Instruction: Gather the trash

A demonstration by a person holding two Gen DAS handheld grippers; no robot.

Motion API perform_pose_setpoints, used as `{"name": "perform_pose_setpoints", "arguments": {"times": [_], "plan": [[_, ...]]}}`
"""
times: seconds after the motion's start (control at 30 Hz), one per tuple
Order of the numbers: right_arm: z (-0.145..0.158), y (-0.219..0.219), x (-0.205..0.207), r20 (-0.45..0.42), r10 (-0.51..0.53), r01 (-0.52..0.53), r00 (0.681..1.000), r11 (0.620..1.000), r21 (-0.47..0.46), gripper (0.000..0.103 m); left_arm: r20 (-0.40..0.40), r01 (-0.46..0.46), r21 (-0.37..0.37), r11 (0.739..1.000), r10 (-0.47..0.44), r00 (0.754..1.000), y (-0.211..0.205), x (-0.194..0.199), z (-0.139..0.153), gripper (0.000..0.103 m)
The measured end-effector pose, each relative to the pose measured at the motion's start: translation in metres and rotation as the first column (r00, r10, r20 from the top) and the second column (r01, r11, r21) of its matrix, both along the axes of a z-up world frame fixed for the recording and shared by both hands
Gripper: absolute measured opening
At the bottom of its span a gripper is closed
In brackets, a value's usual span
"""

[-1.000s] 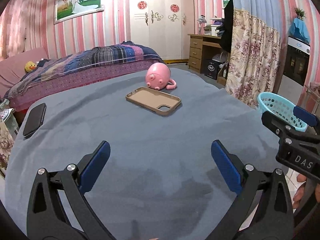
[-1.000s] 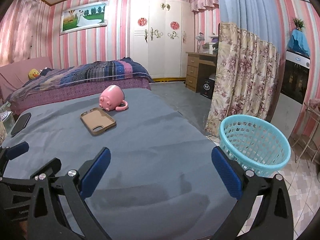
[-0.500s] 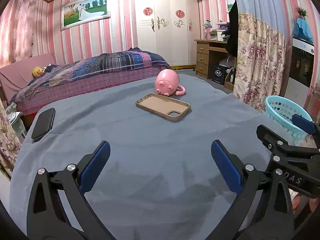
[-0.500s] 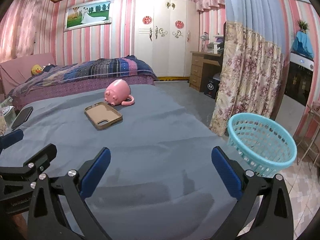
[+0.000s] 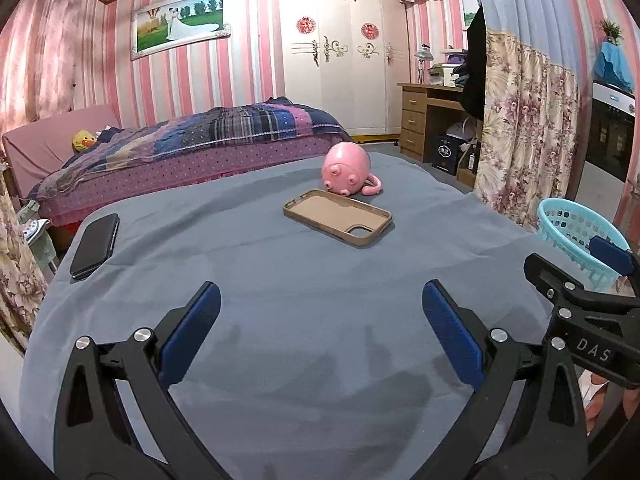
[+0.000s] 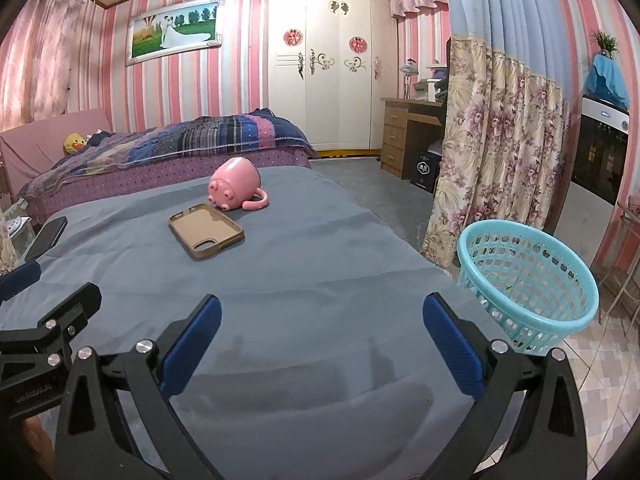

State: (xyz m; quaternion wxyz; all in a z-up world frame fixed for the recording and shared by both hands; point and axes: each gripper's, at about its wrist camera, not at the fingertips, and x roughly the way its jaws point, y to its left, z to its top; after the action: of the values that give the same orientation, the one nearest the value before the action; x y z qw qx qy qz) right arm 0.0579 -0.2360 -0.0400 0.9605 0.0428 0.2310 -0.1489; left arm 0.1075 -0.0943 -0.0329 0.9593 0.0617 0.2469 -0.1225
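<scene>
Left wrist view: the left hand-held gripper (image 5: 320, 332) hangs over the grey cloth (image 5: 280, 288) with its blue pads spread wide and nothing between them. Ahead of it and a touch to the right lies a tan phone case (image 5: 337, 217), hollow side up. Just beyond the case sits a pink mug (image 5: 346, 168), tipped on its side, handle on the right; whether the two touch I can't tell. Off to the left, at the cloth's edge, a black phone (image 5: 95, 245) lies flat. Far right, the right hand-held gripper (image 5: 592, 304) pokes in, one blue fingertip showing, and past it the basket (image 5: 576, 236), turquoise, only partly seen. A bed (image 5: 192, 148) with a plaid quilt runs across the back

Right wrist view: the right hand-held gripper (image 6: 322, 334) is also agape, pads wide, empty, low over the cloth (image 6: 304, 264). The case (image 6: 206, 230) lies ahead and to the left, the mug (image 6: 237, 186) just behind it, still on its side. To the right of the fingers, off the cloth's edge and down on the floor, stands the basket (image 6: 532, 312), upright, mesh walls, open mouth; only a tiny dark speck shows inside. At the left edge the left hand-held gripper (image 6: 44, 308) comes in, with the phone (image 6: 47, 237) beyond it
</scene>
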Motion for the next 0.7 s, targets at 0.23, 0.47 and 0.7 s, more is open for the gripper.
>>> {"name": "perform_pose_setpoints", "arguments": {"times": [0.23, 0.47, 0.7], "plan": [[-0.0008, -0.0007, 0.0001, -0.001, 0.001, -0.001, 1.0, 1.0, -0.001, 0.098, 0.001, -0.006, -0.011, 1.0, 0.006, 1.0, 0.0032, 0.0002, 0.001, 0.098], [-0.0007, -0.001, 0.0001, 0.0, 0.002, -0.002, 1.0, 1.0, -0.004, 0.098, 0.0, -0.01, -0.012, 1.0, 0.01, 1.0, 0.0038, 0.0004, 0.0013, 0.098], [-0.0009, -0.001, -0.0001, 0.002, 0.002, -0.002, 1.0, 1.0, -0.006, 0.098, -0.001, -0.014, -0.018, 1.0, 0.014, 1.0, 0.0054, 0.0006, 0.0012, 0.098]]}}
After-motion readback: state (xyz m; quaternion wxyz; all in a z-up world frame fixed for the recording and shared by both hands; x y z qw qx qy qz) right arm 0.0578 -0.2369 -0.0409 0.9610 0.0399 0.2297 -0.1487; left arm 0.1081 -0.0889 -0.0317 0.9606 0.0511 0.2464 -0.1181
